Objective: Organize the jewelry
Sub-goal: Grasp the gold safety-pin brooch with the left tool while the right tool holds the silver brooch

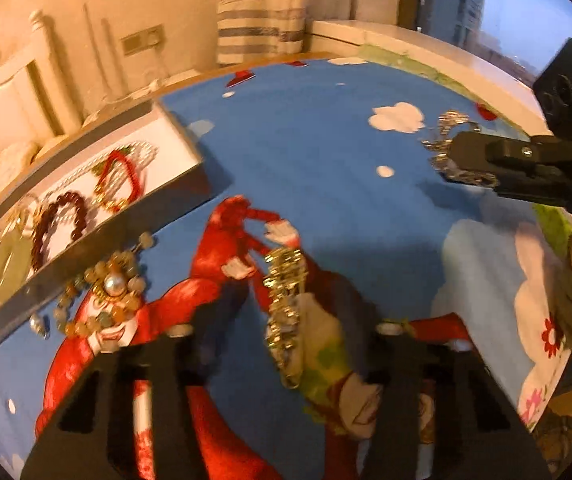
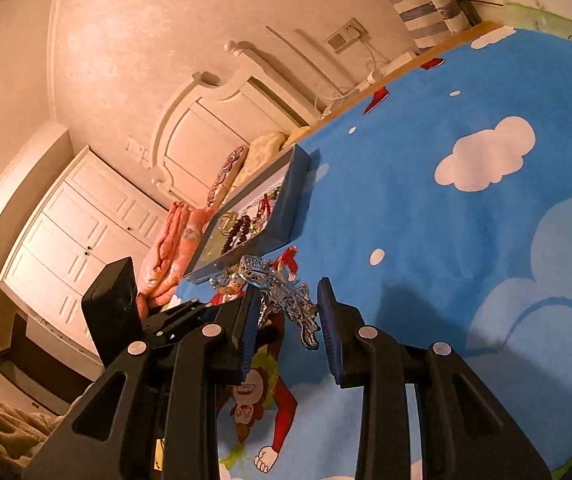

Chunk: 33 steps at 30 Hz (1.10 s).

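Blue cartoon-print bed cover (image 1: 326,152) spans both views. Shallow jewelry box (image 1: 98,240) sits far left on it, holding pearl strand, red cord bracelet (image 1: 120,176), dark bead bracelet (image 1: 62,220). Left claw (image 1: 286,336) spread wide, low over gold chain (image 1: 286,304) lying on cover. Pearl beaded piece (image 1: 110,284) just beside box's near wall. Right claw (image 2: 286,316) raised at right, silver chain (image 2: 282,296) hanging between its blue pads, pinch not clearly tight.
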{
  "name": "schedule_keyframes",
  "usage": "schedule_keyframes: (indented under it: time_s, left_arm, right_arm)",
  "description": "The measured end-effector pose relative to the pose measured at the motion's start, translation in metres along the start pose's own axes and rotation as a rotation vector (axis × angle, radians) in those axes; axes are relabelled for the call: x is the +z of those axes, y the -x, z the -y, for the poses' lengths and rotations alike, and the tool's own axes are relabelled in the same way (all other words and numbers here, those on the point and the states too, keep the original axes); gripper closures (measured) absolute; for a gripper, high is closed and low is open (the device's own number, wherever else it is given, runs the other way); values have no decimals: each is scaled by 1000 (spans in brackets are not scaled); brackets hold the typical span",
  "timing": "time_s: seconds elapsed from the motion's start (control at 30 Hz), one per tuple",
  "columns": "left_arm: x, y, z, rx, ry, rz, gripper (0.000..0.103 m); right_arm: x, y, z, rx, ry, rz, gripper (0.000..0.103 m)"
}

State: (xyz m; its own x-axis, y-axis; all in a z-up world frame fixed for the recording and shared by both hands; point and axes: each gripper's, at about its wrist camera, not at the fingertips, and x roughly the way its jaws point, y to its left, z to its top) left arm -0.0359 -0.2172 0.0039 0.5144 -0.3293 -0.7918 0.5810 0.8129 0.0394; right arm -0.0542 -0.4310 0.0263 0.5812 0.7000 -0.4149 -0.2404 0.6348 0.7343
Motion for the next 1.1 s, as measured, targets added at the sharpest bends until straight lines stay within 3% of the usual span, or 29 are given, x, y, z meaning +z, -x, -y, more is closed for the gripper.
schedule_keyframes:
  time_s: [0.07,0.23,0.6,1.1]
  left_arm:
    - [0,0,4,1,-17,15,78]
    - [0,-1,3,-2,-7,29,83]
    - [-1,1,6,10,1,31,83]
    - [-2,5,-6,-36,53,38,84]
  right_arm:
    - [0,0,0,8,2,-4,73]
    - [1,-3,3,8,1,-8,72]
    - [1,-7,0,-34,6,-17,72]
    - [0,-22,0,-142,16,-50,72]
